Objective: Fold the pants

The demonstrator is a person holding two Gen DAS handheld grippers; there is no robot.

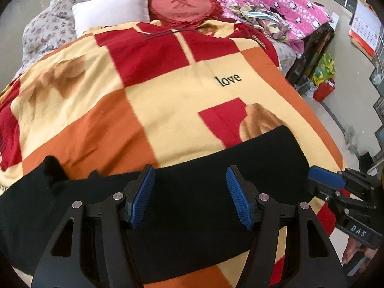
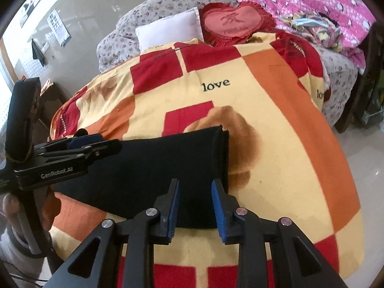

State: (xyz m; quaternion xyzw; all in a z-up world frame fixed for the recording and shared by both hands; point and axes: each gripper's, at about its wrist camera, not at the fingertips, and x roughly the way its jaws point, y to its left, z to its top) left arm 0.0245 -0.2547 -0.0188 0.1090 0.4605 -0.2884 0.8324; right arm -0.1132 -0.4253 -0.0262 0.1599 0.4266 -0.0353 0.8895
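While both claws hover released over black pants (image 1: pixel 192 187), patterned blanket (image 1: pixel 168 91) underneath; pillows (image 1: pixel 112 9) beyond.

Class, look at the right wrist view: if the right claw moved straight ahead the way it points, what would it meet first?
Most likely the black pants: the open right claw points at their near edge on the patchwork blanket. Depth is unclear, so its height above them cannot be told.

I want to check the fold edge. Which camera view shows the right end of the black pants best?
The right wrist view: the black pants end there in visible layered edges. The left wrist view shows mostly flat black cloth.
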